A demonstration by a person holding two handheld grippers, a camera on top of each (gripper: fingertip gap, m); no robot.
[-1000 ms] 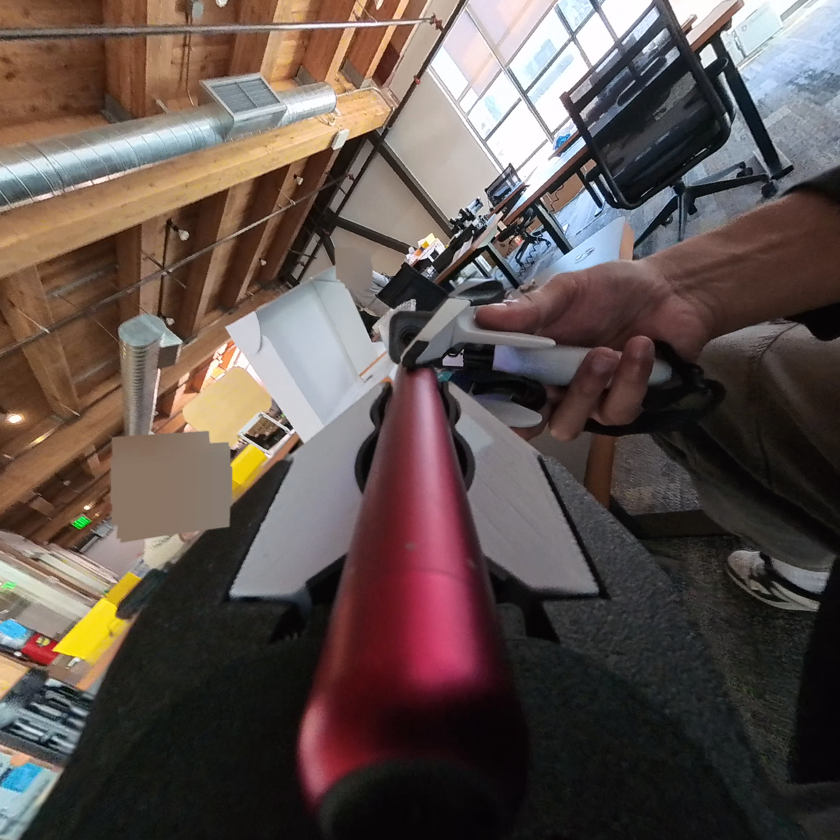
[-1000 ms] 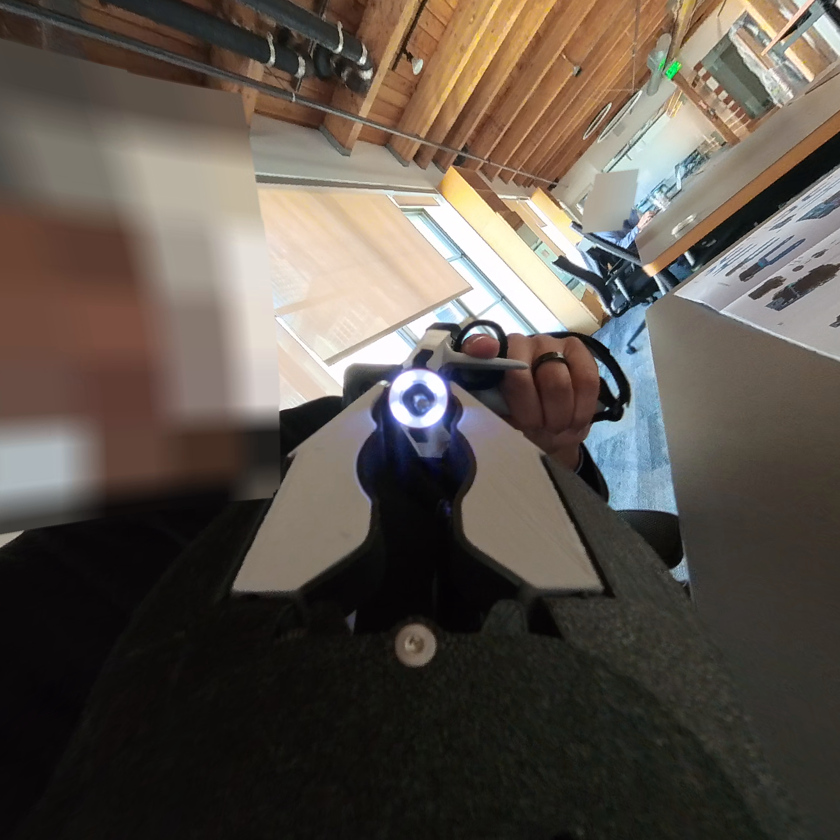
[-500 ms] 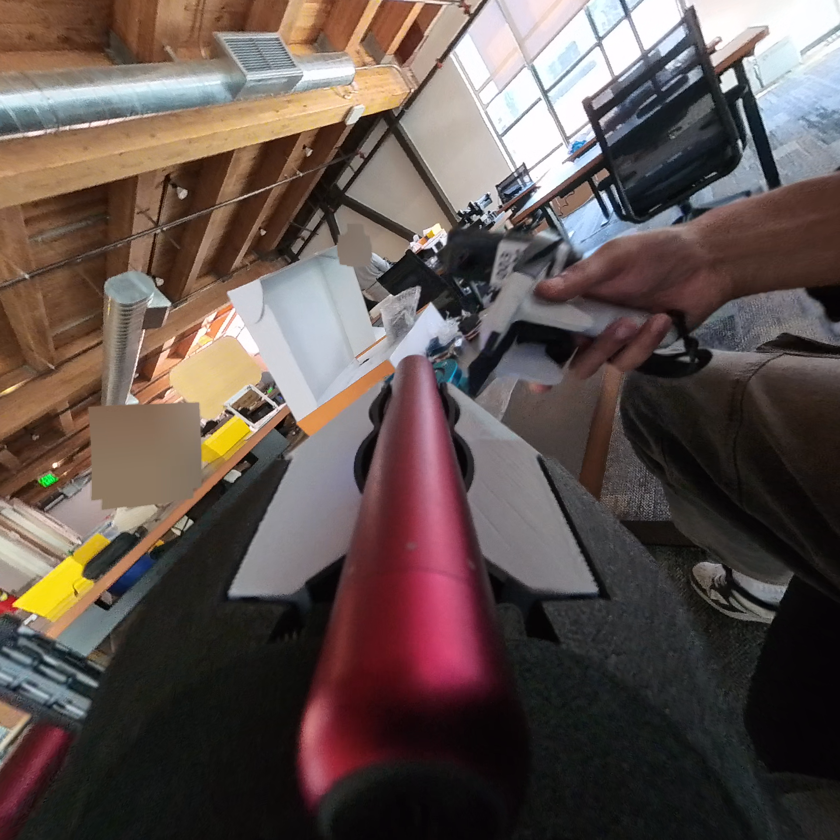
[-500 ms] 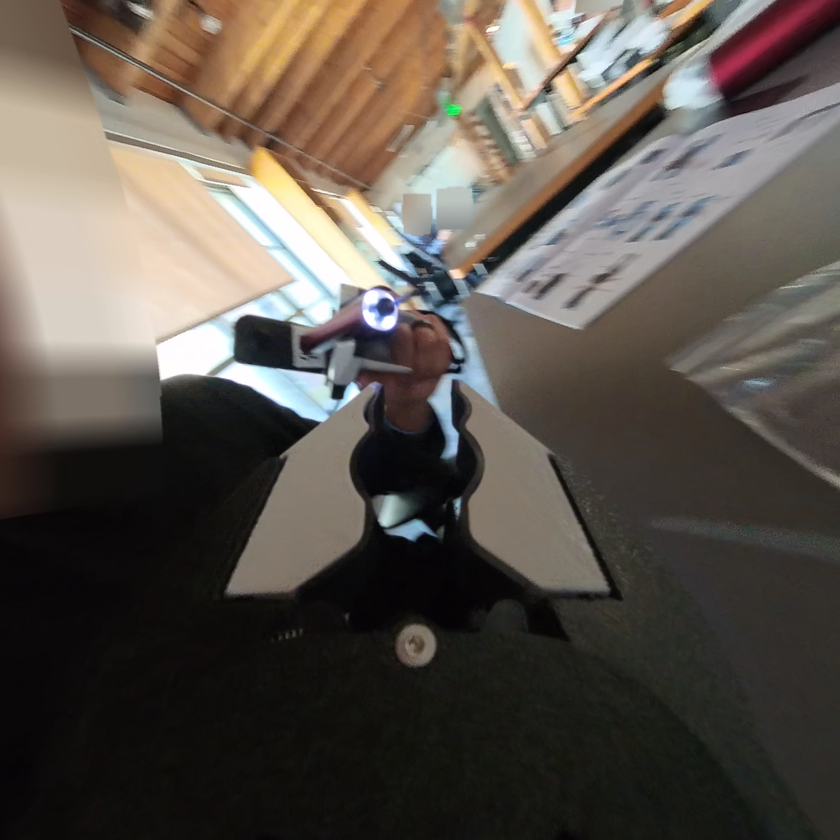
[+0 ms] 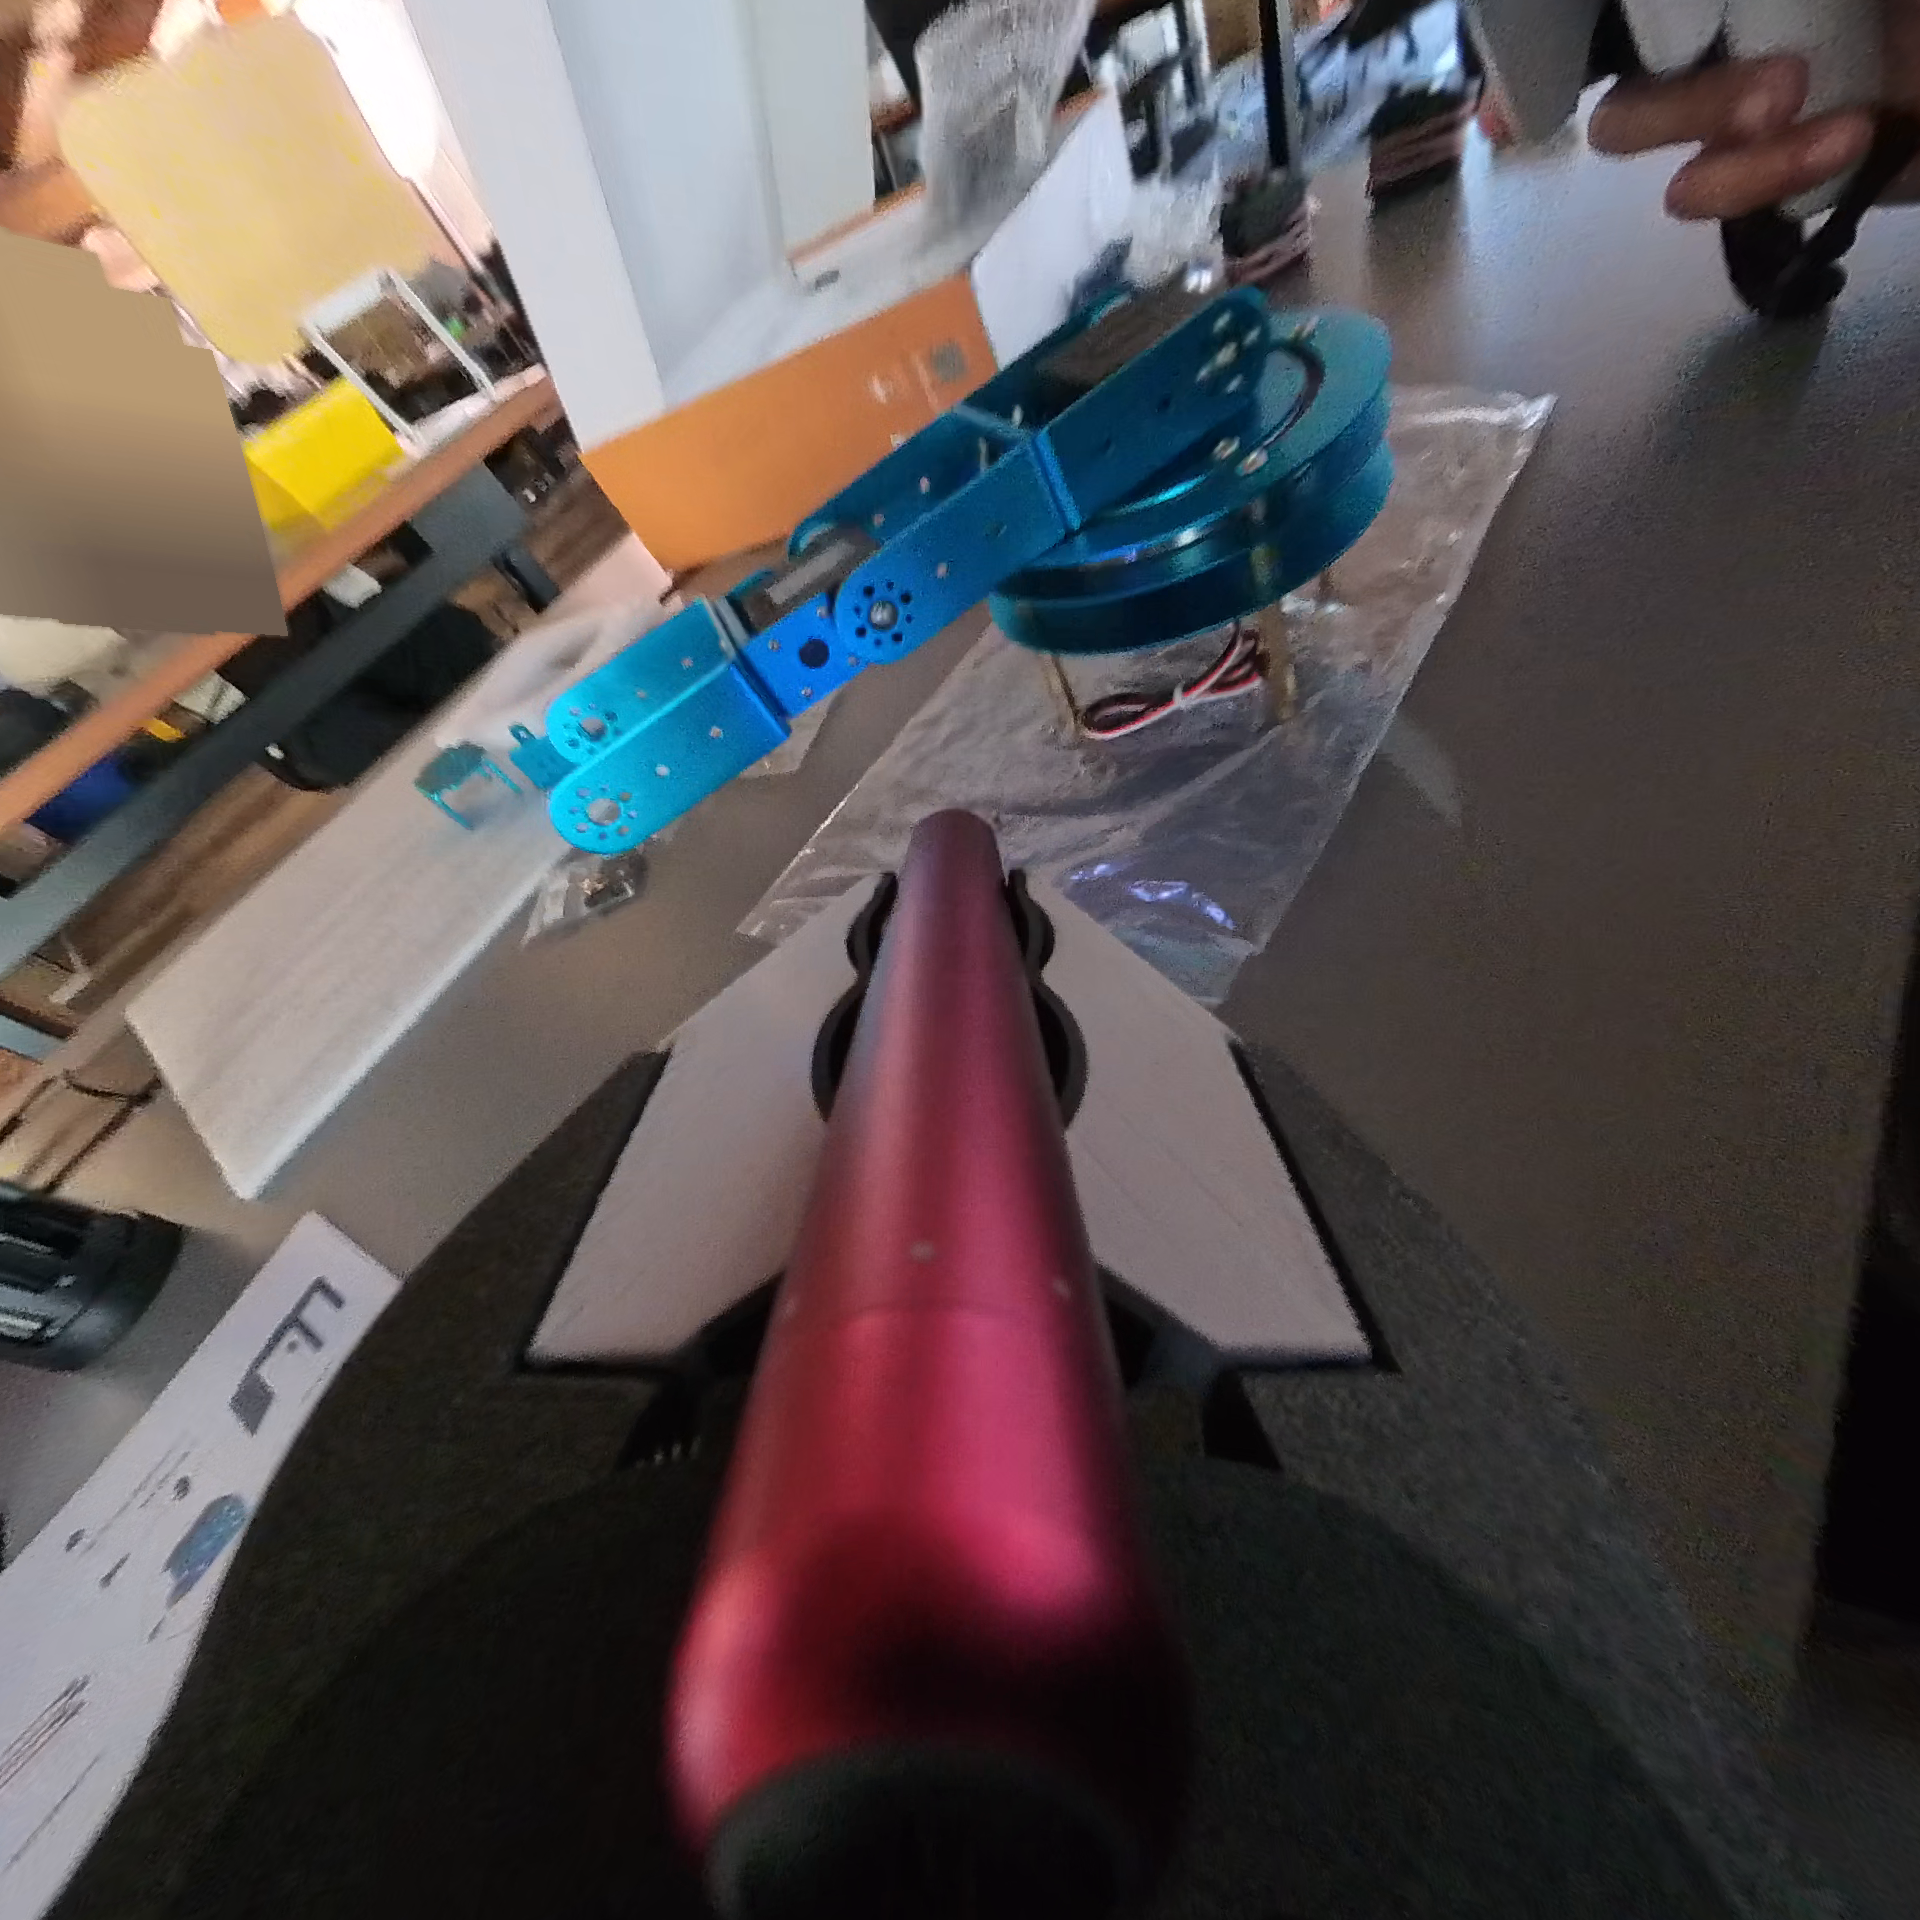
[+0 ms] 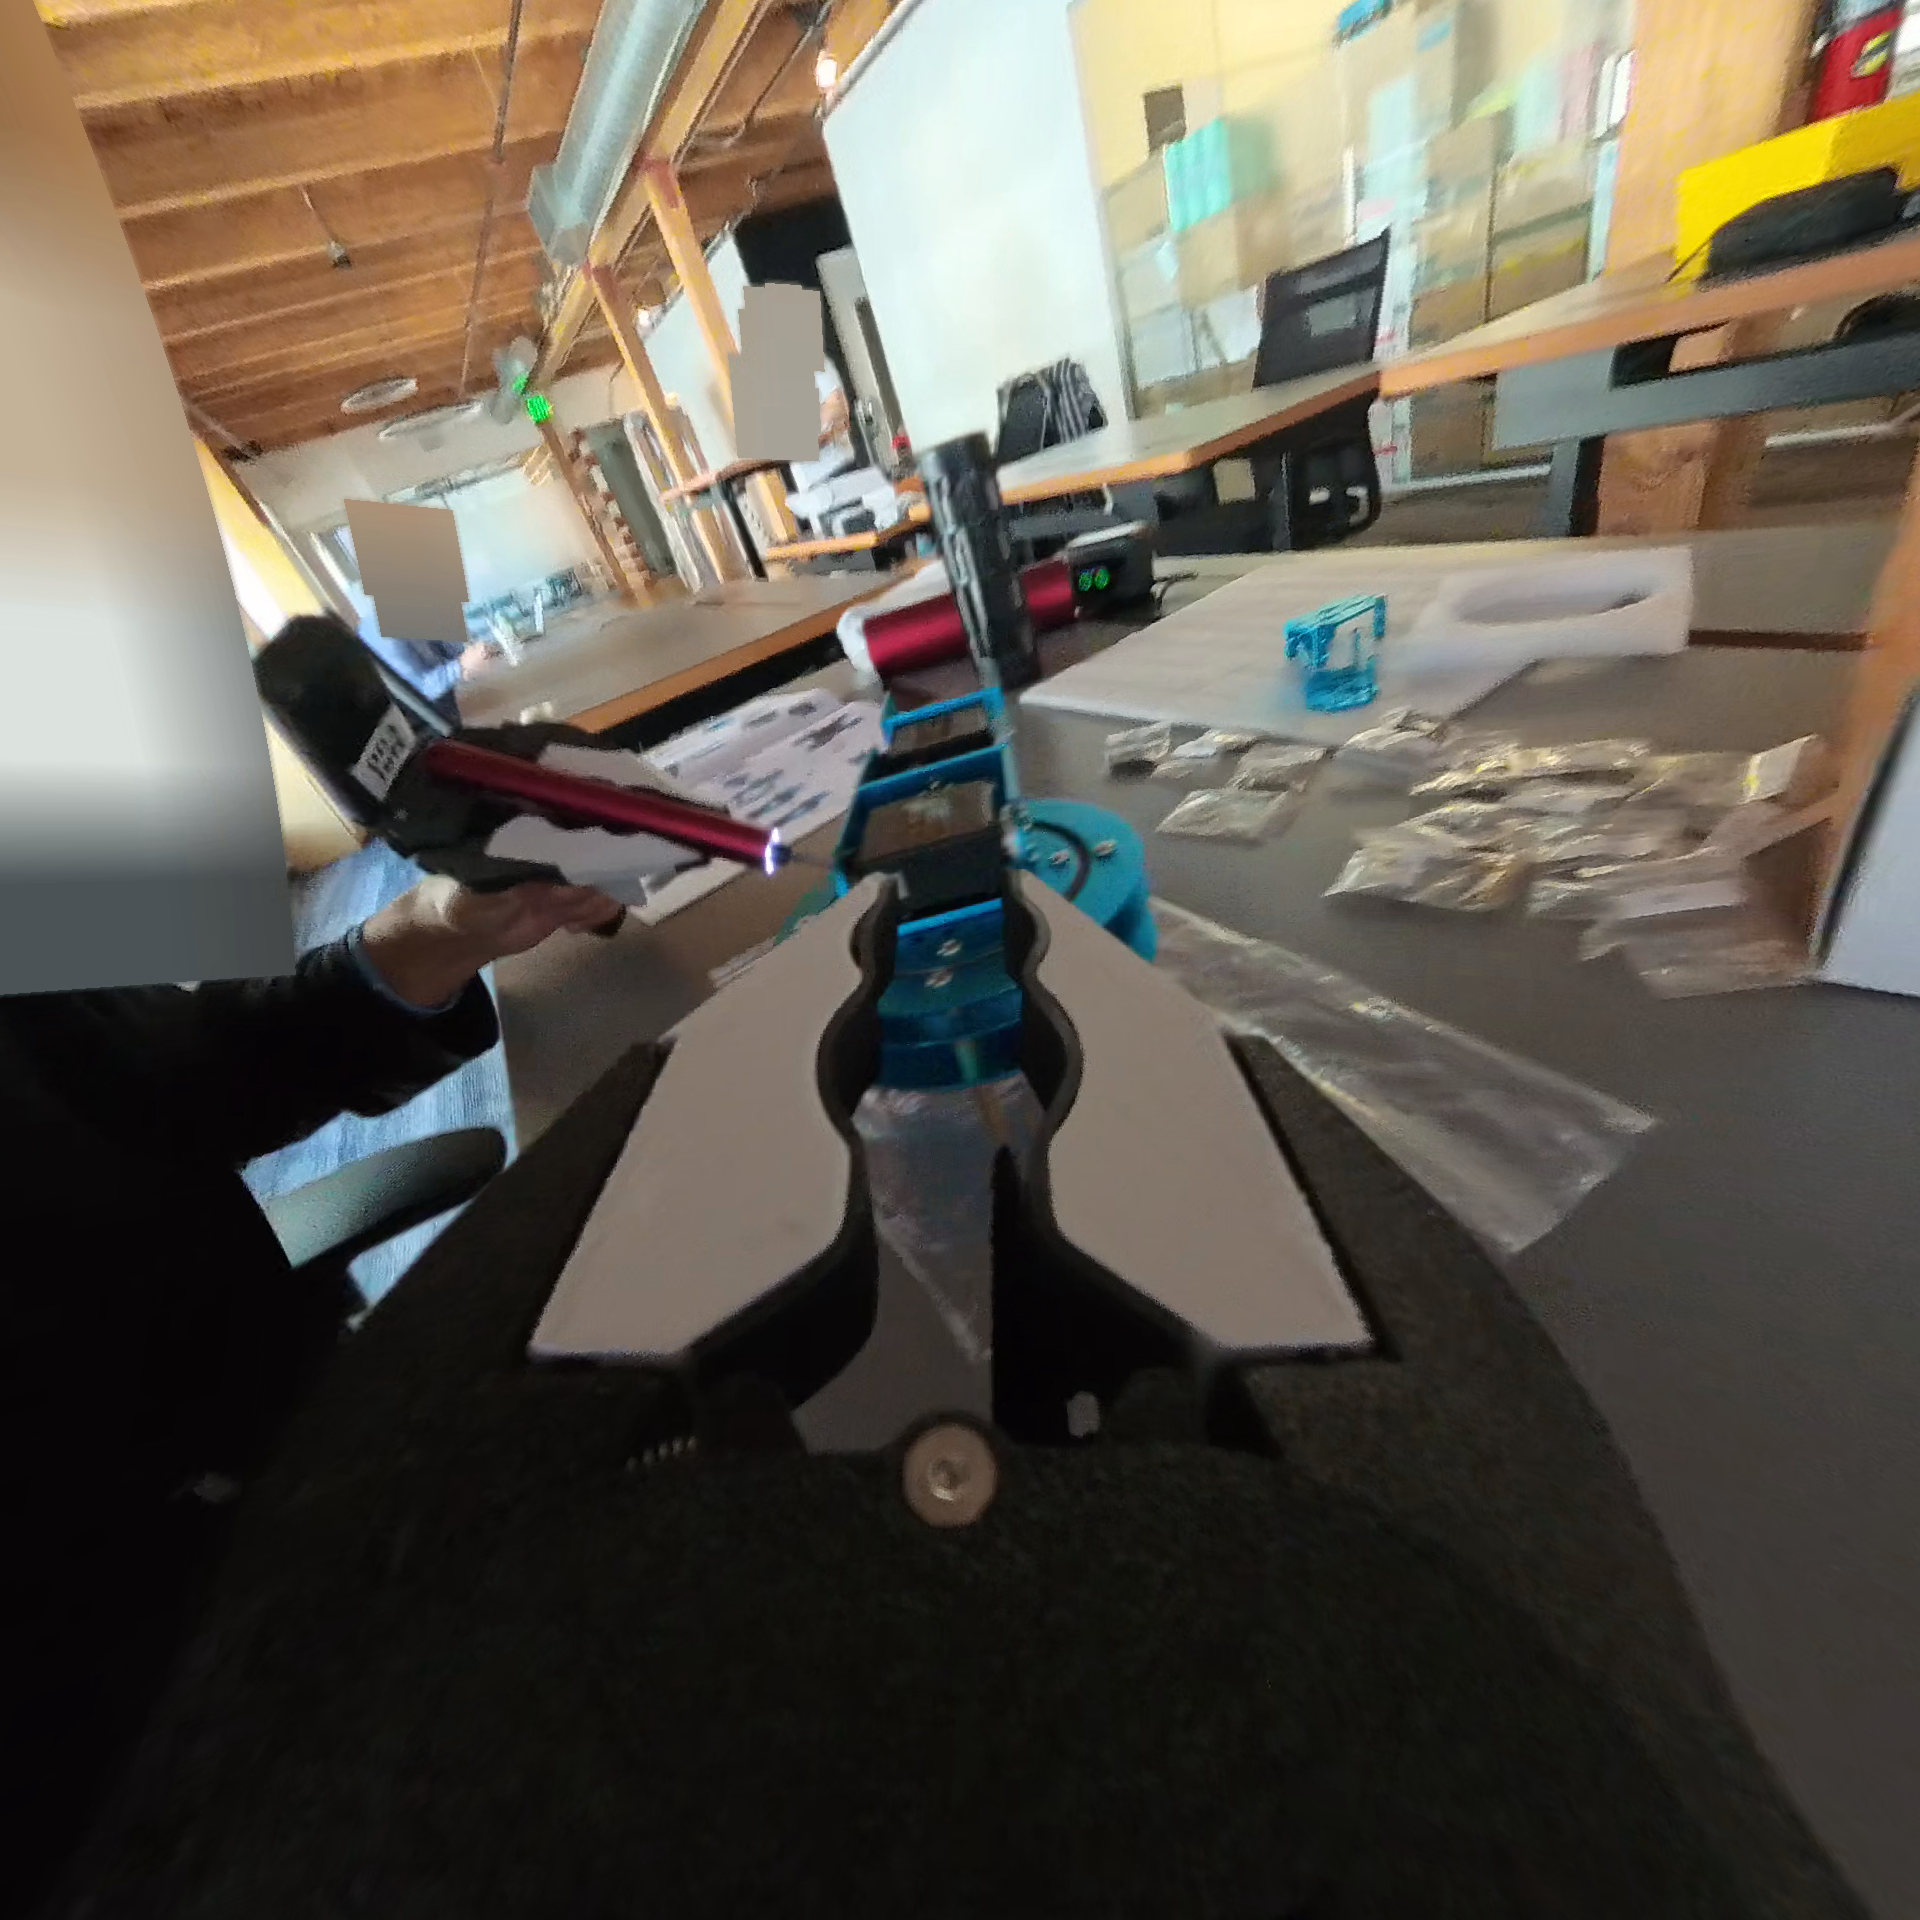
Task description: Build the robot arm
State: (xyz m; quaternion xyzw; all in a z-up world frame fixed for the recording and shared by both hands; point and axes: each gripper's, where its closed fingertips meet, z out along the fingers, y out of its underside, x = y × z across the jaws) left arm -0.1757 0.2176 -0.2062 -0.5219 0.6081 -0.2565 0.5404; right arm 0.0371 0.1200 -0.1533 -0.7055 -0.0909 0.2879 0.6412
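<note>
My left gripper point(image 5: 951, 904) is shut on a red electric screwdriver point(image 5: 935, 1247) that points forward over a clear plastic bag point(image 5: 1195, 810). Ahead of it a blue metal robot arm point(image 5: 935, 540) lies out from its round blue base point(image 5: 1226, 520). In the right wrist view the left gripper point(image 6: 675, 847) holds the screwdriver point(image 6: 592, 800) with its lit tip close to the arm's servo bracket point(image 6: 925, 821). My right gripper point(image 6: 948, 894) is narrowly open and empty, its tips just short of that bracket, above the base point(image 6: 1091, 862). The hand holding it point(image 5: 1745, 135) shows at top right.
Several small parts bags point(image 6: 1507, 821) lie to the right. A white foam sheet point(image 6: 1299, 655) carries a small blue bracket point(image 6: 1335, 649). A red tube point(image 6: 956, 623) lies behind the arm. A printed sheet point(image 5: 156, 1538) lies at the near left. An orange and white box point(image 5: 810, 416) stands behind. The tips of one gripper are about 25 centimetres away from the tips of the other.
Both views have swung down from the ceiling to the table. The two grippers, which faced each other, have parted and both now point at the blue arm.
</note>
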